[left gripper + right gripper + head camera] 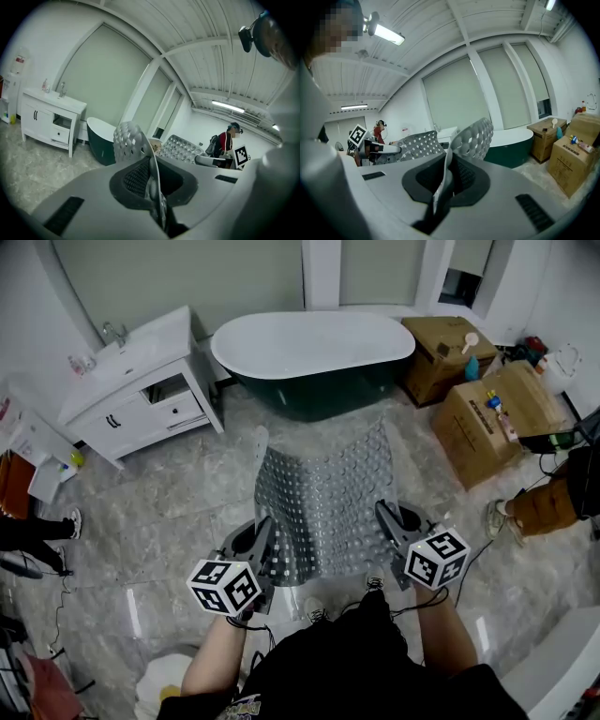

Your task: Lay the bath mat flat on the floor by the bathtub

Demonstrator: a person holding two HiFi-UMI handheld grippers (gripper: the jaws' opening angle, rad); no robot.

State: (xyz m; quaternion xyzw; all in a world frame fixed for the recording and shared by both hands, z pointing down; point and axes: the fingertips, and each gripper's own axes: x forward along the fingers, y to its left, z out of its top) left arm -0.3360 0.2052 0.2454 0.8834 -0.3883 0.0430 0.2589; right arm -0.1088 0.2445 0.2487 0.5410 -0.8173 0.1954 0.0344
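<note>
Bathroom floor of grey marbled tile (159, 512), seen from the head view, with a person standing before an oval freestanding bathtub, dark green outside and white inside (314, 357). A grey, translucent rubber bath mat with rows of holes and bumps (323, 498) spans the space between the two grippers, its long axis running from the person toward the tub. The mat's near edge is held up off the floor; its far edge lies close to the tub's base, with the far left corner curled upward. Whether the far edge touches the tile cannot be told.

Left gripper (263, 532) is clamped on the mat's near left corner. In the left gripper view, the jaws (151, 173) are pressed together on the thin sheet, and the perforated corner (127, 137) stands up beyond them.

Right gripper (389, 518) is clamped on the near right corner. In the right gripper view, the jaws (446, 173) pinch the sheet likewise, with the mat (473, 136) rising past the tips.

A white vanity cabinet with basin and tap (141, 381) stands to the left of the tub. Two brown cardboard boxes (487, 418) sit to its right.
</note>
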